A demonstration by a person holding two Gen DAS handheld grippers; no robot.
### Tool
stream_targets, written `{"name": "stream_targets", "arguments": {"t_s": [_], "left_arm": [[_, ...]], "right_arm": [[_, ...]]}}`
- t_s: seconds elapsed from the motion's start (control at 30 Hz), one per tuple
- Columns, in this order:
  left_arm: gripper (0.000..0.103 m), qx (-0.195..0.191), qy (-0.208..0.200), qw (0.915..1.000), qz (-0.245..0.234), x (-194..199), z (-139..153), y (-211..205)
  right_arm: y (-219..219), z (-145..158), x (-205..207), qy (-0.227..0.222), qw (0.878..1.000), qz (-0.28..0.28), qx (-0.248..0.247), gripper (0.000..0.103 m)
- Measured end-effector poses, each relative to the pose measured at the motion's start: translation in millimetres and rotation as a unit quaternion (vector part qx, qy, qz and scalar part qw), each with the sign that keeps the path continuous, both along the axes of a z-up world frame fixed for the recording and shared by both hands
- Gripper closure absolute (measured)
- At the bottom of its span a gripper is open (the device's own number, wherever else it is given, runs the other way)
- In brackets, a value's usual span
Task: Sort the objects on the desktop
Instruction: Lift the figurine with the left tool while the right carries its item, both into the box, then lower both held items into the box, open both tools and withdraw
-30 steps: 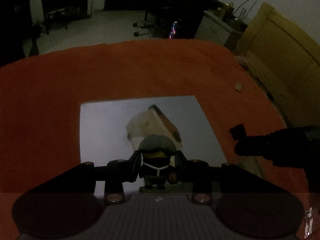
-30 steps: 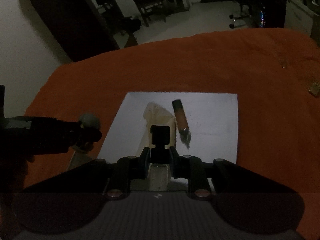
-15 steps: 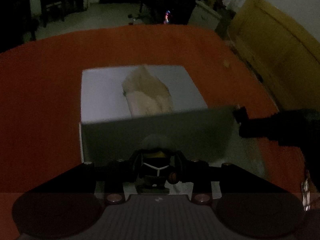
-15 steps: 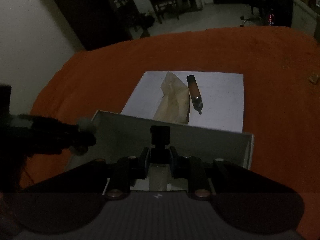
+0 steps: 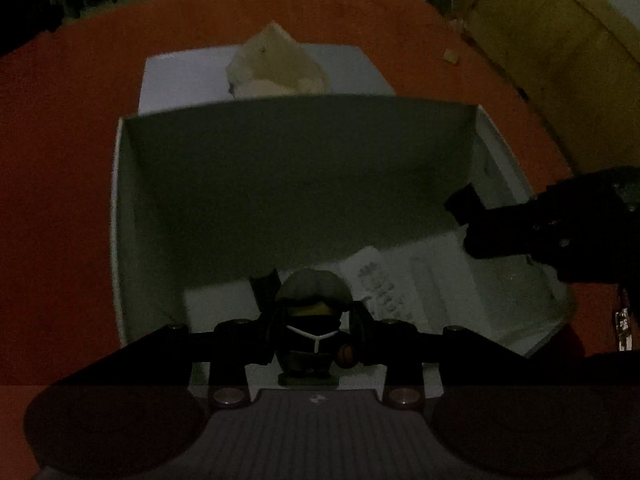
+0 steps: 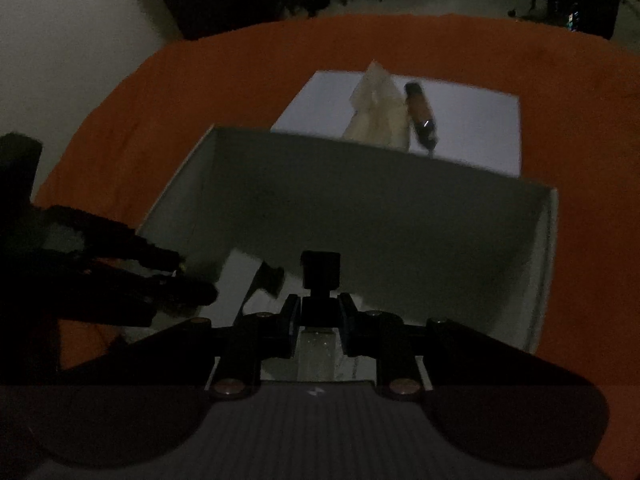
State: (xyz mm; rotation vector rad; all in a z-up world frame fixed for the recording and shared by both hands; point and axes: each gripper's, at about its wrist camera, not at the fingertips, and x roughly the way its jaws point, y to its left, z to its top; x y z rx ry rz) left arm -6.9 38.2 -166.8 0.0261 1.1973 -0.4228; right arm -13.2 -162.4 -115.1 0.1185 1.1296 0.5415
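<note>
My left gripper (image 5: 314, 332) is shut on a small dark figurine (image 5: 312, 320) with a grey helmet and yellow face, held over the open white box (image 5: 120, 216). My right gripper (image 6: 320, 312) is shut on a small clear bottle with a black cap (image 6: 320, 272), also over the same box (image 6: 548, 240). Beyond the box a white sheet (image 6: 472, 120) carries a crumpled beige tissue (image 6: 376, 108) and a brown tube (image 6: 418, 114). The tissue also shows in the left wrist view (image 5: 276, 66). Each gripper shows dark in the other's view: the right (image 5: 560, 220), the left (image 6: 120, 272).
An orange cloth (image 5: 60, 160) covers the round table. A printed paper (image 5: 384, 288) lies on the box floor. A small tan scrap (image 5: 451, 55) lies on the cloth at the far right. A yellowish cabinet (image 5: 560, 40) stands beyond the table's right edge.
Both grippers pulled back from over the white sheet, each still holding its object. The box came into view below them and now fills the foreground.
</note>
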Motion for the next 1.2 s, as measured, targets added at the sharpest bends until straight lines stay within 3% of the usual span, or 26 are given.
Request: {"name": "stream_targets", "arguments": {"t_s": [0.33,1.2], "left_arm": [[0.071,0.01,0.013,0.9998,-0.007,-5.4,-19.4,-4.9],[0.071,0.041,0.014,0.9988,-0.025,-5.3,-45.8,-17.2]], "right_arm": [[14.0,-31.8,-12.4,0.037,0.999,0.022,-0.014,0.081],[18.2,-70.8,-8.9,0.083,0.995,0.032,-0.044,0.081]]}}
